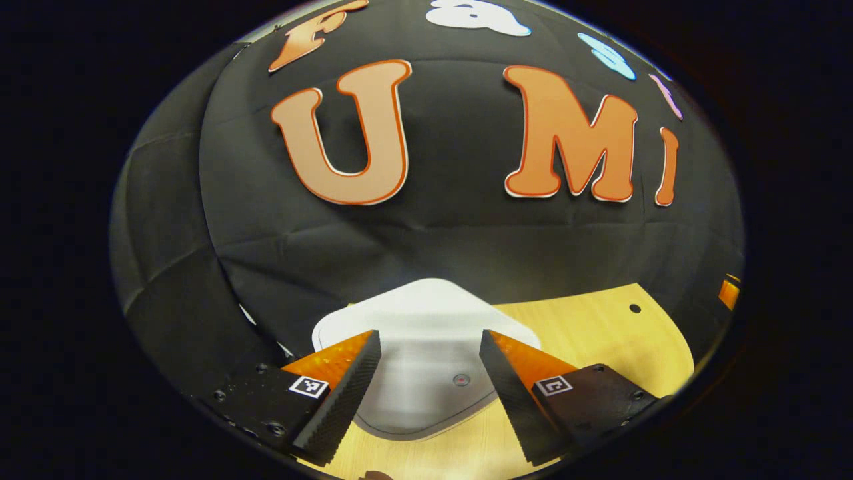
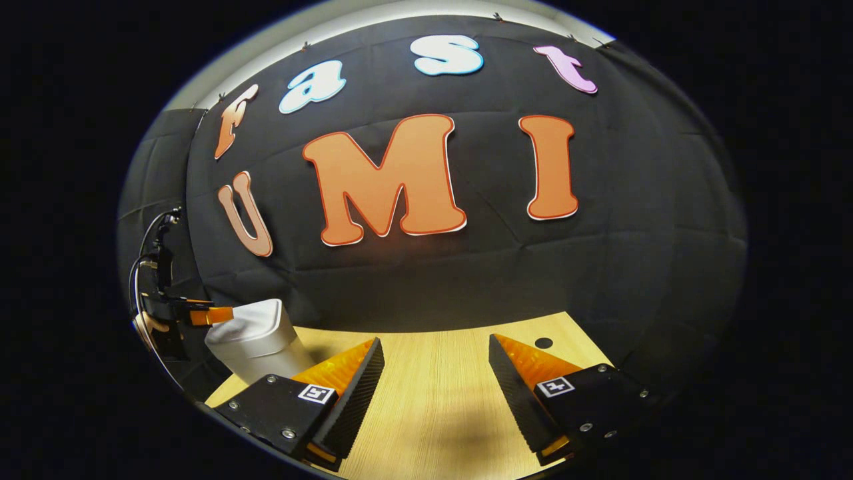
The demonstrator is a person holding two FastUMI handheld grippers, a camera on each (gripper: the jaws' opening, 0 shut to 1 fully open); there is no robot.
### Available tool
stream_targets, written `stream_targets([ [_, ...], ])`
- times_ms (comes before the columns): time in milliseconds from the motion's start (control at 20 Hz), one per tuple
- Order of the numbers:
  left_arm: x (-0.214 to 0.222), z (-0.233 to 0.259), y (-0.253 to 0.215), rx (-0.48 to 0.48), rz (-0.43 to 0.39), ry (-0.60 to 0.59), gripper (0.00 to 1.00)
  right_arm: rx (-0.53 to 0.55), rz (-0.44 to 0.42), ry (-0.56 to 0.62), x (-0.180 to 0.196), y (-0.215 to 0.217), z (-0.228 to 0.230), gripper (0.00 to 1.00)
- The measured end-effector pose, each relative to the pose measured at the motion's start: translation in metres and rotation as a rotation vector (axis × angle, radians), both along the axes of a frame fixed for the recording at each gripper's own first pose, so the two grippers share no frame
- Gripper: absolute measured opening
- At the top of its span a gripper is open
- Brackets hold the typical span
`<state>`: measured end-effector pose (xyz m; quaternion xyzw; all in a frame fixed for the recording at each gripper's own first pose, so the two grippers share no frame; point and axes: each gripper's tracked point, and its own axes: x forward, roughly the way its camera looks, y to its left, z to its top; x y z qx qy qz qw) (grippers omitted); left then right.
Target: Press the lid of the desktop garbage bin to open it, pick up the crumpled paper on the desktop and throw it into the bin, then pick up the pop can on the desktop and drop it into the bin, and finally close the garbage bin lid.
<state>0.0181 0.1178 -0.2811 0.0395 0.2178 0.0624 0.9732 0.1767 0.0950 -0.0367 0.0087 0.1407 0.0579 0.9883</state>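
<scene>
currently, left gripper (image 1: 430, 347): jaws apart, poised over the garbage bin (image 1: 426, 333), whose lid is down
bin place: far left part of the wooden desktop (image 2: 440, 393), near the booth wall
right gripper (image 2: 436, 357): jaws apart, above bare desktop, well apart from the bin
</scene>
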Motion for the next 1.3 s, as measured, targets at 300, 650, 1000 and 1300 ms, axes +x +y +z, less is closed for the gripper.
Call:
stream_targets([
  [300, -0.009, 0.021, -0.037, -0.015, -0.062, -0.111, 1.00, -0.028, -0.006, -0.028, -0.005, 0.003, 0.005, 1.00],
  [650, -0.023, 0.031, -0.056, -0.008, -0.079, -0.263, 0.95, -0.039, -0.030, -0.065, -0.015, 0.000, 0.007, 0.94],
  [1000, -0.034, 0.020, -0.067, -0.042, -0.093, -0.288, 0.95, -0.094, -0.049, -0.126, -0.026, 0.001, 0.000, 0.94],
  [1300, -0.032, 0.021, -0.076, -0.037, -0.129, -0.290, 0.95, -0.073, -0.063, -0.121, -0.028, 0.003, 0.000, 0.94],
])
